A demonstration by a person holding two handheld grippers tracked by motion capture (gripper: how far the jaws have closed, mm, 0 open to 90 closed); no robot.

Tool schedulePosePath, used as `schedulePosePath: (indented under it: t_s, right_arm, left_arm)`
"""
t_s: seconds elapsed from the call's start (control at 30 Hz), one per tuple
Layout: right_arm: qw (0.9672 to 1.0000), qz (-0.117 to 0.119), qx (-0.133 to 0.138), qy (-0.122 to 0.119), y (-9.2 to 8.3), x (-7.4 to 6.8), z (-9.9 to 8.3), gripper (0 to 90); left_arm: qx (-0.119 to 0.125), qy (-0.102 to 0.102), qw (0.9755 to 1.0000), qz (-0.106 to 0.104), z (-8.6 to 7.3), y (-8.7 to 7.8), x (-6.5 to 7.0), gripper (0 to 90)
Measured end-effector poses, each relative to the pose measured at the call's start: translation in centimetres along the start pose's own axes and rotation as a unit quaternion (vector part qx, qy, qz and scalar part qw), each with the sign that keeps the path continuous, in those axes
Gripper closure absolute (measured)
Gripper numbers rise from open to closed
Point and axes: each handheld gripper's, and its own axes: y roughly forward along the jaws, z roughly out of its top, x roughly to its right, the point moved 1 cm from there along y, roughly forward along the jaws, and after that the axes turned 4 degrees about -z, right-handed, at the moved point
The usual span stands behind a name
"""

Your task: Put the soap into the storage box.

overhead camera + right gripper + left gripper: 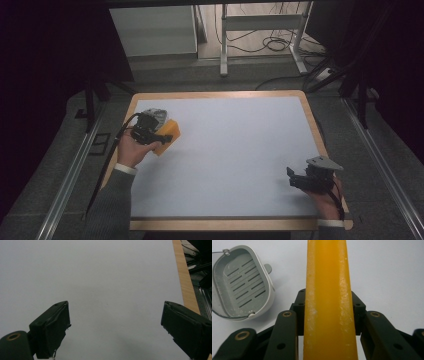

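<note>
Counted: one yellow soap bar, one grey slotted soap dish, two tools, one surface.

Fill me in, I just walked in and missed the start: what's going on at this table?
A person at a white table holds a gripper in each hand. The left gripper is shut on an orange soap bar, near the table's left side. A grey slotted soap dish, with nothing in it, lies on the table right next to it. The right gripper waits near the table's right edge with its jaws open, holding nothing.
</note>
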Motion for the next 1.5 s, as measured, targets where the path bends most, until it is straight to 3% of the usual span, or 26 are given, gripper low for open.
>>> schedulePosePath:
  t_s: [0.87, 1.07, 1.5]
  right_arm:
    - [1.0000, -0.001, 0.000, -0.001, 0.0, 0.0, 0.0, 8.6]
    - [1.0000, -0.001, 0.000, -0.001, 0.0, 0.0, 0.0, 8.6]
    - [1.0000, 0.000, -0.002, -0.003, 0.1, -0.1, -0.1, 8.6]
  left_arm:
    - [0.005, -0.013, 0.9999, 0.003, 1.8, -0.8, -1.6, 61.0]
    - [0.007, -0.023, 0.9997, 0.008, 2.1, -0.5, -2.3, 61.0]
    - [0.015, -0.060, 0.9978, 0.023, 3.0, -0.1, -5.1, 61.0]
